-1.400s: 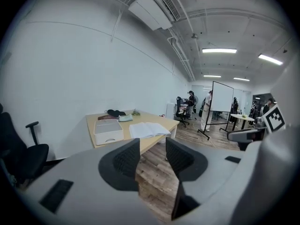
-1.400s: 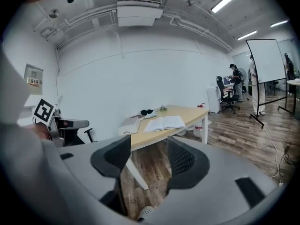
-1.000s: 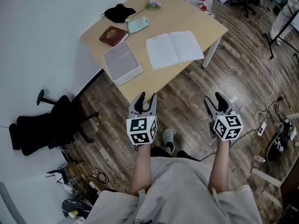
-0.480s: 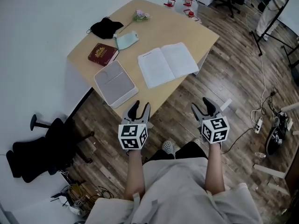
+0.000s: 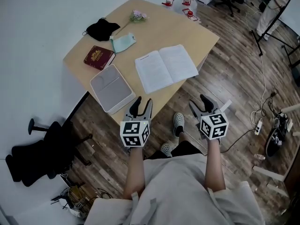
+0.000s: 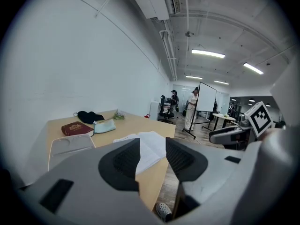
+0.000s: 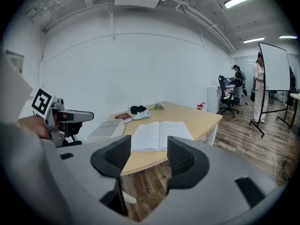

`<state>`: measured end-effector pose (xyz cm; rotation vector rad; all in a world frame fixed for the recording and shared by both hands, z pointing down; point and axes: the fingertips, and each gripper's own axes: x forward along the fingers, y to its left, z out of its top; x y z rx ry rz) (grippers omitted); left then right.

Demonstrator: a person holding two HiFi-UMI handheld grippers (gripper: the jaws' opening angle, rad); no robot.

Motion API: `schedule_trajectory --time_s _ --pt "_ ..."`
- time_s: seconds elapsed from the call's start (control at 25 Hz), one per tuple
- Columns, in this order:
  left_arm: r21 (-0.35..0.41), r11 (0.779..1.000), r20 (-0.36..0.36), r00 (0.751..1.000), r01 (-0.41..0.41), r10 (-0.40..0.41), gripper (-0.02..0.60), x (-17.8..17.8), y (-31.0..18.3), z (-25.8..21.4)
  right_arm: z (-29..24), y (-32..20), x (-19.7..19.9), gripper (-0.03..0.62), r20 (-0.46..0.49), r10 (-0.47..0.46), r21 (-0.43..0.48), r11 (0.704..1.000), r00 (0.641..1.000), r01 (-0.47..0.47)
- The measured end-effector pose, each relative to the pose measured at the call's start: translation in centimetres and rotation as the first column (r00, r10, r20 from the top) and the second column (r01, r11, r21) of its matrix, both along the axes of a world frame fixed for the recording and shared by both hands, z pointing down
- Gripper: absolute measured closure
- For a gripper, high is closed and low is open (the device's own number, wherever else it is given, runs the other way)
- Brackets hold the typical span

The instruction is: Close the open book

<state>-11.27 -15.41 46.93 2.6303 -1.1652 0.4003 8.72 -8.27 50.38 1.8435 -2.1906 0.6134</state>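
Jaws on the grey left gripper (image 5: 140, 103) and grey right gripper (image 5: 200, 102) are standing well apart, gripping nothing. White-paged open book (image 5: 166, 68) is lying flat on the pale wooden table (image 5: 187, 29), at twelve o'clock from both grippers hanging by its near edge.

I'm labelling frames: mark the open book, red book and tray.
open book (image 5: 166, 68): head view, pages by the spine.
red book (image 5: 99, 57): head view, cover middle.
tray (image 5: 112, 89): head view, bare inner floor.

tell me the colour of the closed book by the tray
The closed book is dark red with gold print, clearest in the head view.
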Motion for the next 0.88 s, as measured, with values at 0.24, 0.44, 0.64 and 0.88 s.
schedule_trajectory --time_s 0.24,0.44,0.64,0.88 --pt "0.027 0.999 0.013 1.0 -0.028 0.028 0.405 3.6 -3.3 0.3 -0.2 -6.5 1.4 0.345 0.062 -0.029 0.03 0.999 0.998 0.027" --pt "0.012 0.999 0.046 0.998 -0.031 0.031 0.405 6.3 -6.8 1.5 1.1 -12.0 2.8 0.352 0.205 -0.013 0.038 0.999 0.979 0.005" --pt "-0.019 0.999 0.063 0.997 -0.035 0.036 0.405 9.2 -10.4 2.8 3.7 -16.3 4.4 0.352 0.299 -0.005 -0.006 1.0 0.954 0.007" --pt "-0.078 0.995 0.075 0.995 -0.063 0.069 0.405 13.6 -13.4 5.6 8.9 -18.7 6.2 0.35 0.416 0.078 -0.121 0.992 0.906 -0.029"
